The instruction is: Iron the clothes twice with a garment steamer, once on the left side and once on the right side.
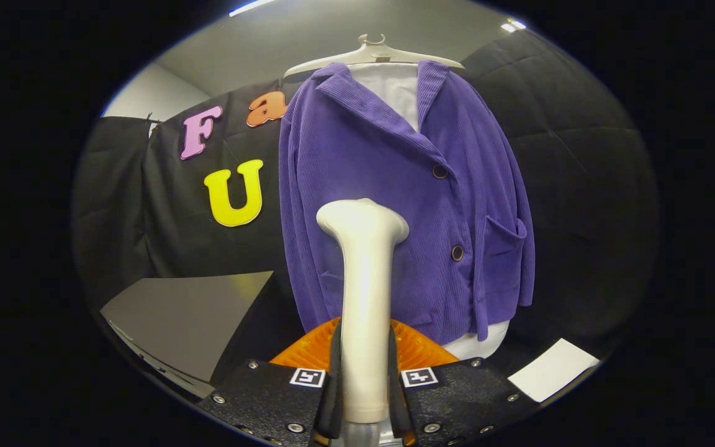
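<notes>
A purple corduroy jacket (395,186) hangs on a pale hanger (373,56) over a white shirt (395,87), straight ahead of the fingers. My gripper (365,366) is shut on the handle of a cream garment steamer (364,279), both fingers pressing its sides. The steamer stands upright between the fingers, its head at the jacket's lower left panel, level with the lower button (457,252). Whether the head touches the cloth I cannot tell. A patch pocket (503,261) sits on the jacket's right side.
A grey board (190,316) lies low to the left of the fingers. A white sheet (553,369) lies low to the right. Black quilted cloth walls (581,186) close in behind and beside the jacket.
</notes>
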`<action>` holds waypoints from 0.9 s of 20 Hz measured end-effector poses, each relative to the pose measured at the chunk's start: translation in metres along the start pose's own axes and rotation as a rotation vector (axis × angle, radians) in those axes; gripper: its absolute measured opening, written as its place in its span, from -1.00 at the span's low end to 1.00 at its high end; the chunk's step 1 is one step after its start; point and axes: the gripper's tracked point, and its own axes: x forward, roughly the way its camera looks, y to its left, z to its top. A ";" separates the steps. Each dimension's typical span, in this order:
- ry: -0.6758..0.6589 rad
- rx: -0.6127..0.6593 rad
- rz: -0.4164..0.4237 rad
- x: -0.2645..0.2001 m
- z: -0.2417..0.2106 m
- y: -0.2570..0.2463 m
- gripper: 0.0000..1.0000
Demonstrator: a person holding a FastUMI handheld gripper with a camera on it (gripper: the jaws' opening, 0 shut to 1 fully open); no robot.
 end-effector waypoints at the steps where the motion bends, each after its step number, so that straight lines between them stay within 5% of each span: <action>1: 0.010 0.002 -0.003 -0.001 -0.006 -0.002 -0.40; 18: 0.282 0.026 -0.055 -0.003 -0.170 -0.023 -0.40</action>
